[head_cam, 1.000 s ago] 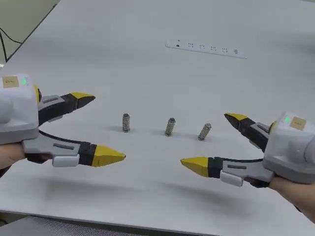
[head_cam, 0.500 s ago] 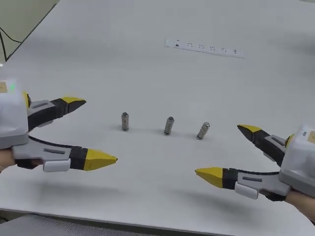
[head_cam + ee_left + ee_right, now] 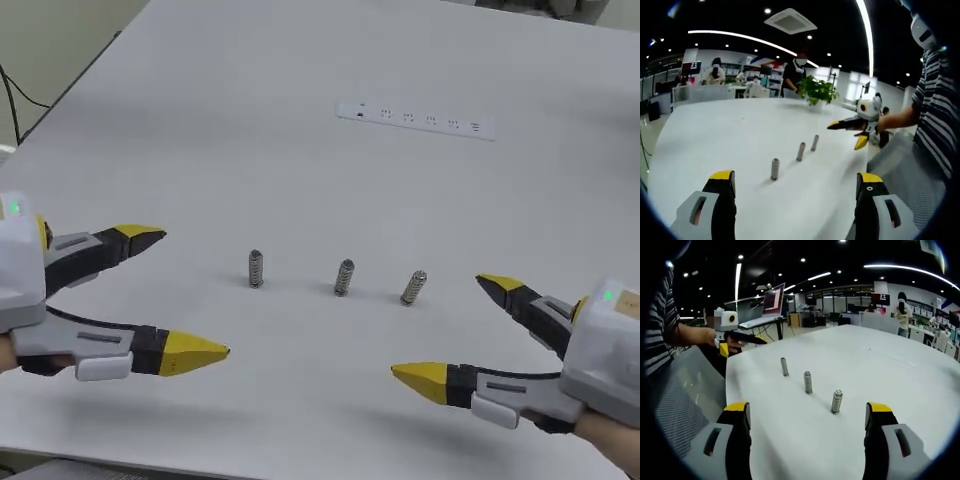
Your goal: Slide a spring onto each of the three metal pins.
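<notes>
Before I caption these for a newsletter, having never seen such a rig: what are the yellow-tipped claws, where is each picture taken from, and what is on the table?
No robot here: a person holds a two-jaw gripper in each hand. The head view comes from a headset camera looking down on the left gripper and right gripper. The two round pictures come from a camera on each gripper, looking out between its own jaws. On the white table three small springs stand in a row, the rightmost leaning, with a power strip farther back. Both grippers are open and hold nothing.
</notes>
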A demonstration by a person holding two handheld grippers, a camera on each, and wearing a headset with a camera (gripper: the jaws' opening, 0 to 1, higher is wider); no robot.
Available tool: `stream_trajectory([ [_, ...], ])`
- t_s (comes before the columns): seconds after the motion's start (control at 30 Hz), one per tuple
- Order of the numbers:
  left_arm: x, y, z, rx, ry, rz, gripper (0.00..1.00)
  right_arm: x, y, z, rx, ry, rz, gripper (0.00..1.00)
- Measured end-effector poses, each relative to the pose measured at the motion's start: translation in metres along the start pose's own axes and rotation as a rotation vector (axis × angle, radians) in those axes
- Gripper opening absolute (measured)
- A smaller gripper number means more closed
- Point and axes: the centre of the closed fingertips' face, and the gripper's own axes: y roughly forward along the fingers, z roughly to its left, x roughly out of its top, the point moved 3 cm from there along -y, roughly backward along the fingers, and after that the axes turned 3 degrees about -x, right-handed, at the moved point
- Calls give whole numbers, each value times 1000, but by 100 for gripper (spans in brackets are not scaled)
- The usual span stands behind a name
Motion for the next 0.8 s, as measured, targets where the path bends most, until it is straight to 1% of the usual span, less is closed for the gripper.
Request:
stream_trajectory([
  [0.17, -1, -1, 0, 4, -2, 1, 98, -3, -4, -5, -12, 2, 11, 95],
  [0.33, -5, 0, 0, 5, -10, 11, 98, -2, -6, -8, -22, -7, 16, 95],
  [0.53, -6, 3, -5, -7, -14, 15, 98, -4, -5, -5, -17, -4, 21, 94],
  [0.8, -4, 1, -3, -1, -10, 15, 98, -2, -5, -4, -14, -6, 17, 93],
])
